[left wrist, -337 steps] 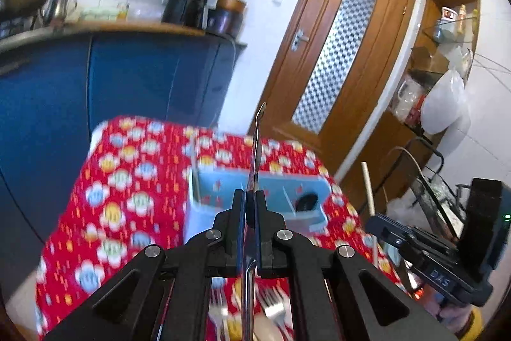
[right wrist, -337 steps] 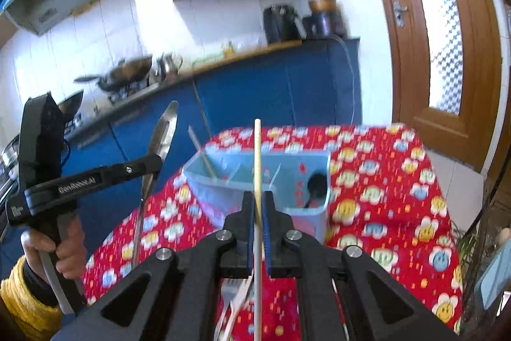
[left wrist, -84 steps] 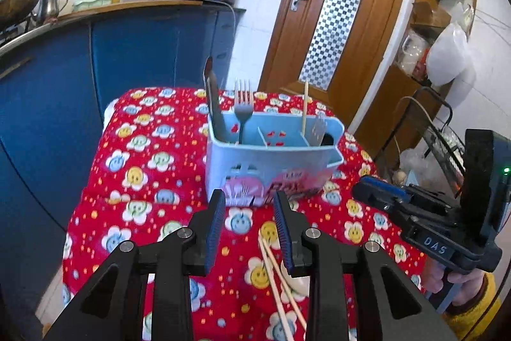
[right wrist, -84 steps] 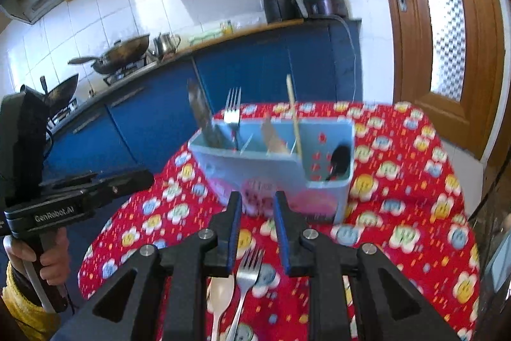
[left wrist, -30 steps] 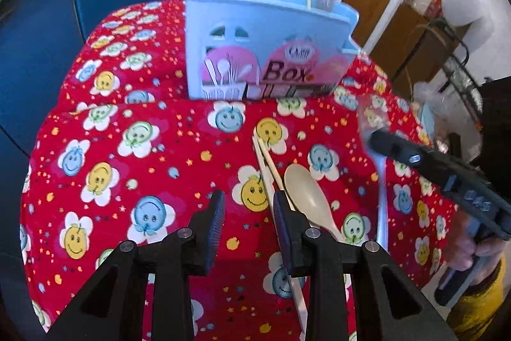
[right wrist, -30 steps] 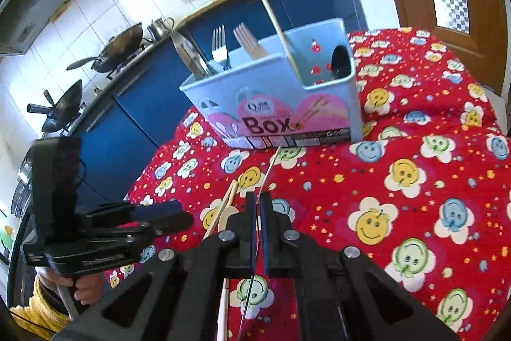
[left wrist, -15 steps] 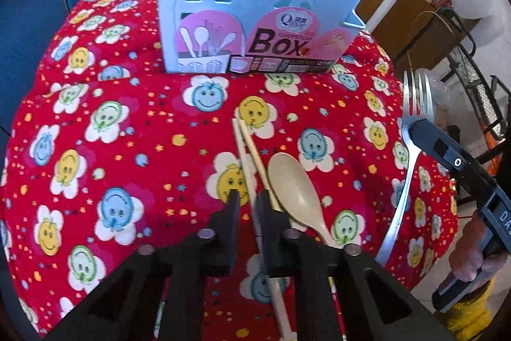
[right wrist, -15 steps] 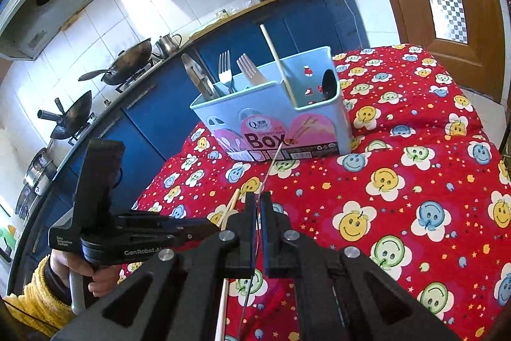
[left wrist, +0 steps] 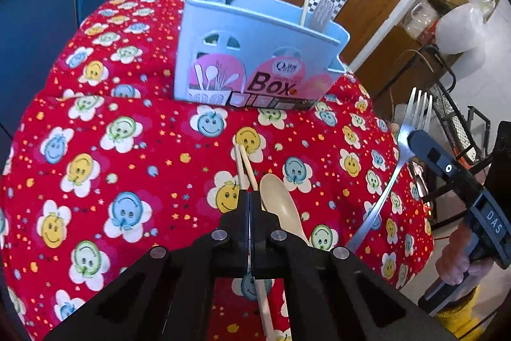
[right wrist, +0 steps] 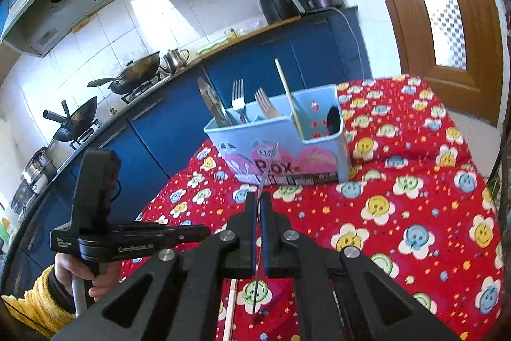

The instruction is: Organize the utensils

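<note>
A light blue utensil box [left wrist: 255, 59] stands on the red smiley tablecloth [left wrist: 127, 149]; it also shows in the right wrist view [right wrist: 281, 146]. It holds a knife, forks, a chopstick and a dark spoon. My left gripper [left wrist: 249, 197] is shut on a wooden chopstick [left wrist: 246, 162] lying beside a beige spoon [left wrist: 281, 210]. My right gripper [right wrist: 258, 200] is shut on a metal fork [left wrist: 405, 143], held above the cloth at the table's right side, tines up.
Blue kitchen cabinets [right wrist: 262, 59] with woks and a kettle run behind the table. A wooden door [right wrist: 447, 5] is at the right. A wire rack [left wrist: 453, 123] and shelves stand beyond the table's right edge.
My left gripper has closed on a chopstick on the cloth. My right gripper has lifted the fork higher and a little back from the box.
</note>
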The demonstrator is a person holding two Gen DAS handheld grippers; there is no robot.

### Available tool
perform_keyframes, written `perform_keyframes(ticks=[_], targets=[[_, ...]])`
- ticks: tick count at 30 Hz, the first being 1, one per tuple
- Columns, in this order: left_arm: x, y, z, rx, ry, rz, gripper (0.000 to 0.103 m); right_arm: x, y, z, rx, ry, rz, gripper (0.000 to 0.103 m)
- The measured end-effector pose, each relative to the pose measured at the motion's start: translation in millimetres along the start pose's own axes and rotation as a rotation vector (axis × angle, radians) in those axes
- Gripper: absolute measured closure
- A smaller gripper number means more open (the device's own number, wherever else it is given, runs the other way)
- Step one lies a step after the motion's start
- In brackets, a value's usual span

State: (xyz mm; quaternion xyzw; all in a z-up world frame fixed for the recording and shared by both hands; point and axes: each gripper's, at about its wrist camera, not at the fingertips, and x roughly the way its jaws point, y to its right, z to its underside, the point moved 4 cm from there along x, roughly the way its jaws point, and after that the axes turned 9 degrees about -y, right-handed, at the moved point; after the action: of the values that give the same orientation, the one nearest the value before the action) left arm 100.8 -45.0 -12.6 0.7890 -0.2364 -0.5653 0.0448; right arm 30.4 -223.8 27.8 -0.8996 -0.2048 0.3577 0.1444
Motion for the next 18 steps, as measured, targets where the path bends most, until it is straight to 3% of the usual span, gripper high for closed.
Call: perform_keyframes(ticks=[4,10,18], targets=[[7.8,6.5,1.9,0.027,-0.059,0.006,0.103,-3.7,-5.4,-4.4,-0.011,0.014,0.002,0.100],[31.5,15.8,3.4,0.077,-0.150,-0.078,0.097,-4.9,-8.1,-4.9,-0.016,0.017,0.002,0.100],[45.0,20.6,-2.7,0.099,-0.188,-0.126,0.095,-8.9,-5.9,-6.0,-0.015,0.033,-0.001,0.100]])
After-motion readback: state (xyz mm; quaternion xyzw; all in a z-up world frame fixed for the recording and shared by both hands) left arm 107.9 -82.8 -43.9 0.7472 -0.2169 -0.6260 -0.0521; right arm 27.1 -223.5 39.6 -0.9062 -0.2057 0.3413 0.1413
